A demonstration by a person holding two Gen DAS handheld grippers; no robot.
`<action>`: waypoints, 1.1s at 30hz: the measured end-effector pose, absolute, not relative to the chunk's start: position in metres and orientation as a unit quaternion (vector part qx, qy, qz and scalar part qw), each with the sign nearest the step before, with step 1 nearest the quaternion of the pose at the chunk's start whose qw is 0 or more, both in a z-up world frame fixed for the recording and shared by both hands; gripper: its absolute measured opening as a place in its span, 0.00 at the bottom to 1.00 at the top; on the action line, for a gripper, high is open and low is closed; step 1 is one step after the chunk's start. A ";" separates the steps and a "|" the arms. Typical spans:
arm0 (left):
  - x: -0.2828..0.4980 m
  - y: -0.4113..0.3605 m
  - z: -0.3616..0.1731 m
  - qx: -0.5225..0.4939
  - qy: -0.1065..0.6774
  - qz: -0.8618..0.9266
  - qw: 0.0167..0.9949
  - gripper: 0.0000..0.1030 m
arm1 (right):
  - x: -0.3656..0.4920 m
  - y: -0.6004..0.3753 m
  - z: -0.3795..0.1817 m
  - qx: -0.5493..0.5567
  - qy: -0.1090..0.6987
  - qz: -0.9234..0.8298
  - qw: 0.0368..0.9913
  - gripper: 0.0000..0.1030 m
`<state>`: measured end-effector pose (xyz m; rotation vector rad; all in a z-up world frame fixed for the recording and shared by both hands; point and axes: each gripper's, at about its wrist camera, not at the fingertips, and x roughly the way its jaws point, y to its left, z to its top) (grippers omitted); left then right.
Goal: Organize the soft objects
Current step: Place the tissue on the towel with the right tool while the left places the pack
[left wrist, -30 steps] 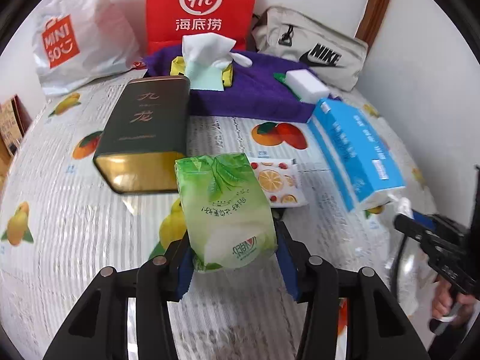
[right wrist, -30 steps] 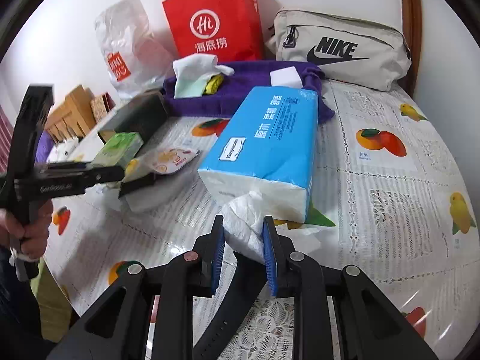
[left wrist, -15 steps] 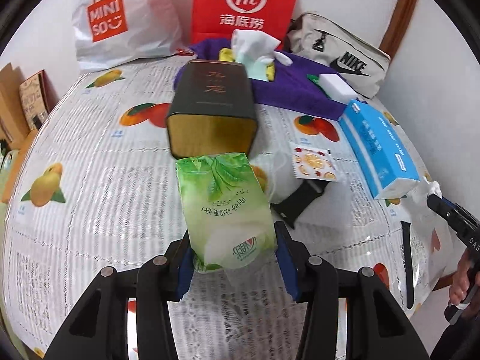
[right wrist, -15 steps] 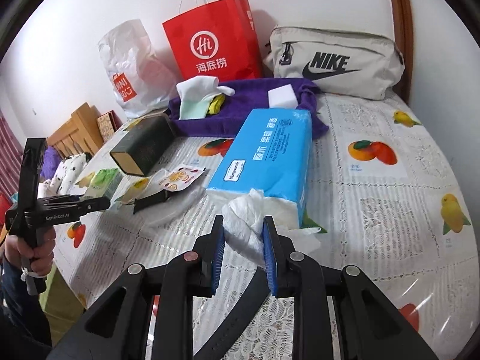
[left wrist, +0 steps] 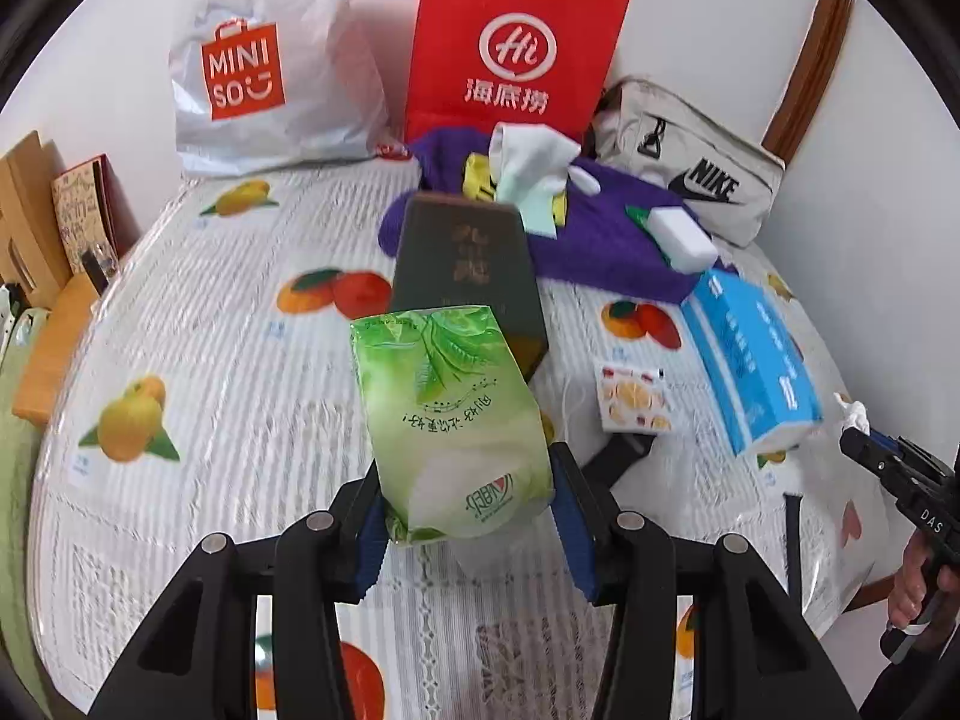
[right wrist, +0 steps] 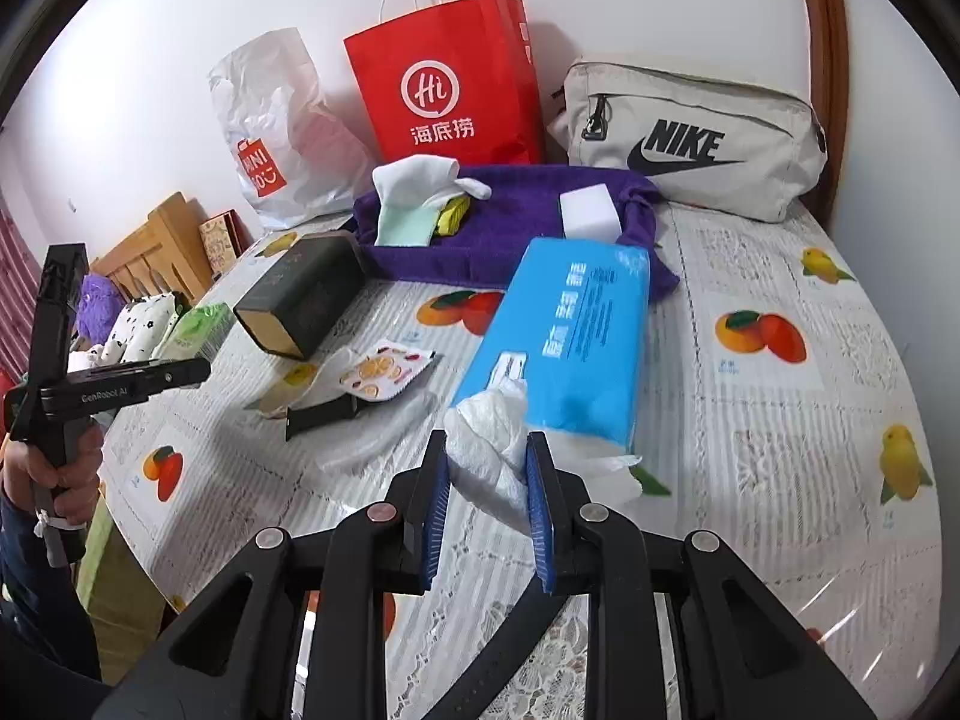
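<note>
My left gripper [left wrist: 468,516] is shut on a green tissue pack [left wrist: 450,420] and holds it above the table, in front of a dark tin box [left wrist: 465,264]. It also shows in the right wrist view [right wrist: 198,330]. My right gripper [right wrist: 487,480] is shut on a crumpled white tissue [right wrist: 489,444] at the open end of a blue tissue pack [right wrist: 570,336] lying on the table. A purple towel [right wrist: 510,222] at the back holds a white-and-green cloth [right wrist: 414,198] and a white sponge [right wrist: 591,213].
A red paper bag [right wrist: 450,84], a white Miniso bag [left wrist: 264,60] and a grey Nike pouch [right wrist: 690,138] stand along the back wall. A small fruit-print packet [right wrist: 384,369] and a black strap [right wrist: 318,414] lie mid-table. A wooden bed frame [right wrist: 156,252] is at left.
My left gripper has pulled back and lifted with the green pack, so the table looks farther away. My right gripper has also risen and drawn back, still pinching the tissue.
</note>
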<state>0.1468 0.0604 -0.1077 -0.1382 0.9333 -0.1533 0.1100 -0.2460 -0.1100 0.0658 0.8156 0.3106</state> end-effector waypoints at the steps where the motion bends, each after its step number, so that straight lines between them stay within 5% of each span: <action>1: 0.150 0.061 -0.105 -0.068 0.447 -0.074 0.889 0.45 | 0.112 -0.246 -0.107 0.032 0.394 0.149 0.906 0.24; 33: 0.334 0.036 -0.074 -0.085 0.460 -0.106 0.878 0.45 | 0.301 -0.231 -0.061 0.017 0.407 0.131 0.904 0.24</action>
